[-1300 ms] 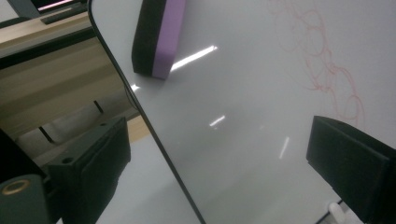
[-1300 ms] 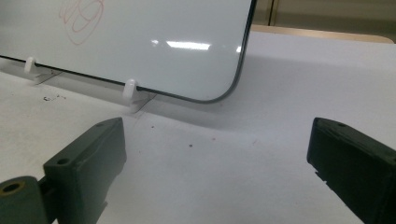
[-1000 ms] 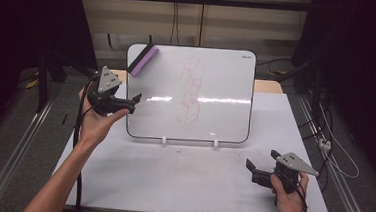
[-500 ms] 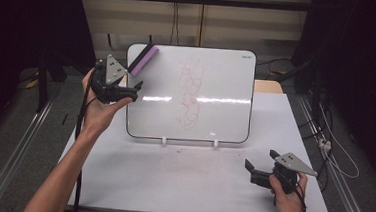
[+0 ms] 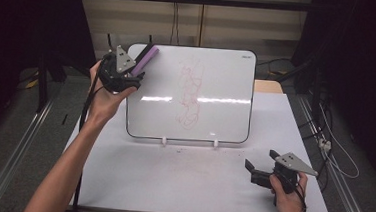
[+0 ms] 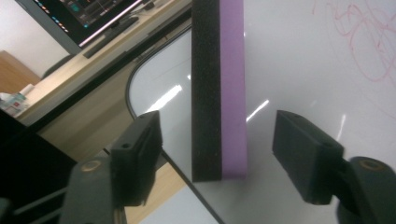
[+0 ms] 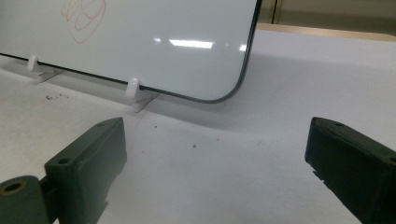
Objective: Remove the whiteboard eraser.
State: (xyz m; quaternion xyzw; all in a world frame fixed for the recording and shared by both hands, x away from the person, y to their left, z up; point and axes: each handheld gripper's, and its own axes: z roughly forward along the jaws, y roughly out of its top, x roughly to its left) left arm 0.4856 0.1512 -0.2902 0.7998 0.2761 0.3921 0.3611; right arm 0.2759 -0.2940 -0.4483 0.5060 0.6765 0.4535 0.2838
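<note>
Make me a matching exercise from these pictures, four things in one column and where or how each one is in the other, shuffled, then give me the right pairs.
Things:
1. eraser
2. scribble
3. left hand-held gripper
4. right hand-held gripper

Places or states:
A. red, in the middle of the whiteboard
B. open, low over the table near its front right corner
C. purple and black, at the whiteboard's top left corner
D. open, its jaws on either side of the eraser

Pairs: 1-C, 2-A, 3-D, 4-B
</note>
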